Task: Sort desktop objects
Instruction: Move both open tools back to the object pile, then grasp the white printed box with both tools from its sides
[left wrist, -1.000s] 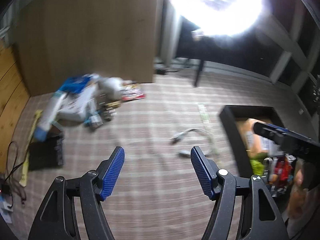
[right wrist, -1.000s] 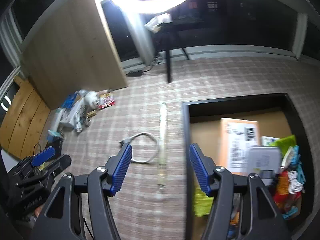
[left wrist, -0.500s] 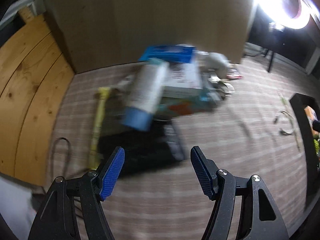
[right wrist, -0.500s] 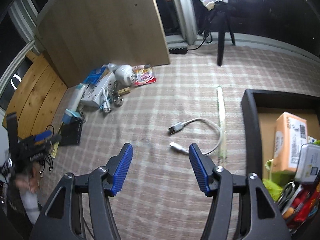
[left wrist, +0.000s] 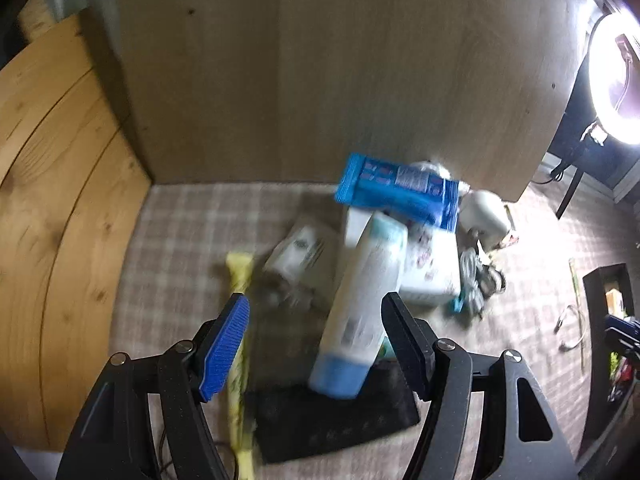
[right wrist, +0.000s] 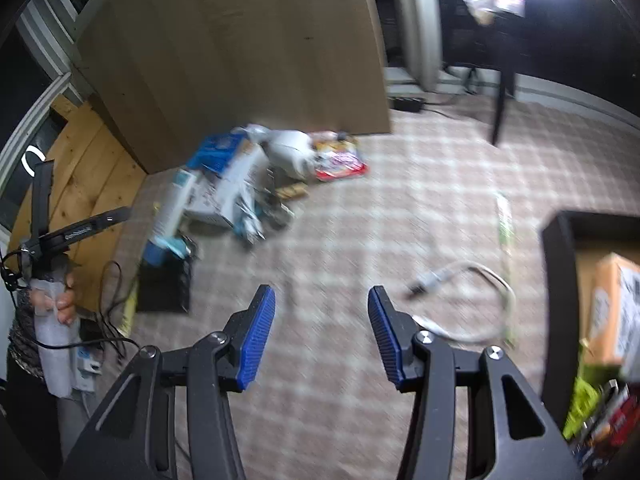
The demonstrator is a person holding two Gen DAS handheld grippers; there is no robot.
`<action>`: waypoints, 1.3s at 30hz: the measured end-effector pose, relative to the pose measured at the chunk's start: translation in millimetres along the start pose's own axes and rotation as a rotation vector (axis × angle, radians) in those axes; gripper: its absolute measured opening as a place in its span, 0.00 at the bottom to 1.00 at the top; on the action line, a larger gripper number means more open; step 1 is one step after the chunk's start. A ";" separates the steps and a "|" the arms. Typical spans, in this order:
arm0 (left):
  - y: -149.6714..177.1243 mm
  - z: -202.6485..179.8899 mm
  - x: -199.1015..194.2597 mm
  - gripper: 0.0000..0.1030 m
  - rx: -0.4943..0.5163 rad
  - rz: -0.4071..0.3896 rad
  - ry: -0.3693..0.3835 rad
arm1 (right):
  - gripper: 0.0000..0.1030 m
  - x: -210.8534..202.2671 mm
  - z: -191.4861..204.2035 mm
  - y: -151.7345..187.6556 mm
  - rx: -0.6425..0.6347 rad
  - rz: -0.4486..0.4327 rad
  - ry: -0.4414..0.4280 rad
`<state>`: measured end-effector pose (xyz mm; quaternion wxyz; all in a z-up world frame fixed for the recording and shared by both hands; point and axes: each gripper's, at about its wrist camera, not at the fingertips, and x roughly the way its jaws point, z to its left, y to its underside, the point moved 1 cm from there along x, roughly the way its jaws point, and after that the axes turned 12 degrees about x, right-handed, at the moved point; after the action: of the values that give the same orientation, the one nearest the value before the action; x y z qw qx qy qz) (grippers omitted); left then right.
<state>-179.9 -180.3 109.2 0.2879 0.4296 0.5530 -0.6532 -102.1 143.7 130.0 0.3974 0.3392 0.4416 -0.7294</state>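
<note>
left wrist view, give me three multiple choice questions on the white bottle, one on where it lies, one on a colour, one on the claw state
1. Where does the white bottle lie?
A. inside the black box
B. in the pile, its cap end on a black flat thing
C. upright on the wooden floor

2. What colour is the packet on top of the pile?
A. blue
B. red
C. green

3. How does the left claw stand?
A. shut on the bottle
B. shut on nothing
C. open, pads clear of the bottle

Answers: 1 B, the blue cap end overlaps the black flat thing. 2 A, its wrapper is bright blue. 3 C, there is a gap between both pads and the bottle.
</note>
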 end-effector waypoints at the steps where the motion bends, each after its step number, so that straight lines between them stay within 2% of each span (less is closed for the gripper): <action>1: -6.0 1.5 4.3 0.64 -0.001 0.001 0.009 | 0.46 8.6 9.8 -9.9 -0.005 0.014 -0.017; 6: -38.2 17.2 32.8 0.64 -0.081 0.016 0.082 | 0.46 50.7 53.8 -49.3 -0.030 0.080 -0.075; 11: -57.8 27.4 69.9 0.64 -0.136 0.057 0.148 | 0.46 104.5 94.8 -79.3 -0.069 0.152 -0.069; 16: -66.9 28.1 102.9 0.64 -0.143 0.100 0.164 | 0.47 154.5 119.1 -89.2 -0.111 0.222 -0.034; 22: -65.7 25.4 128.0 0.65 -0.175 0.128 0.224 | 0.47 185.7 120.1 -91.2 -0.105 0.266 -0.018; 25: -65.0 13.7 130.8 0.65 -0.156 0.130 0.265 | 0.47 199.1 115.5 -91.3 -0.074 0.305 -0.039; 28: -59.7 -3.7 135.3 0.60 -0.140 0.145 0.317 | 0.47 211.6 111.1 -90.7 -0.048 0.340 -0.065; 29: -57.6 -9.4 134.6 0.61 -0.136 0.140 0.312 | 0.48 214.2 109.8 -89.7 -0.039 0.349 -0.076; 31: -53.2 -18.0 130.6 0.61 -0.133 0.124 0.290 | 0.49 213.8 105.9 -88.3 -0.022 0.347 -0.090; 33: -47.0 -23.0 129.1 0.61 -0.156 0.130 0.305 | 0.49 209.9 103.3 -85.9 -0.035 0.342 -0.084; 39: -21.1 -57.8 115.8 0.61 -0.136 0.145 0.331 | 0.49 190.4 85.8 -68.7 -0.086 0.336 -0.060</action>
<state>-237.7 -108.1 16.2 0.2678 0.5495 0.6034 -0.5121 -261.3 32.1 27.3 0.5409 0.3691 0.3971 -0.6430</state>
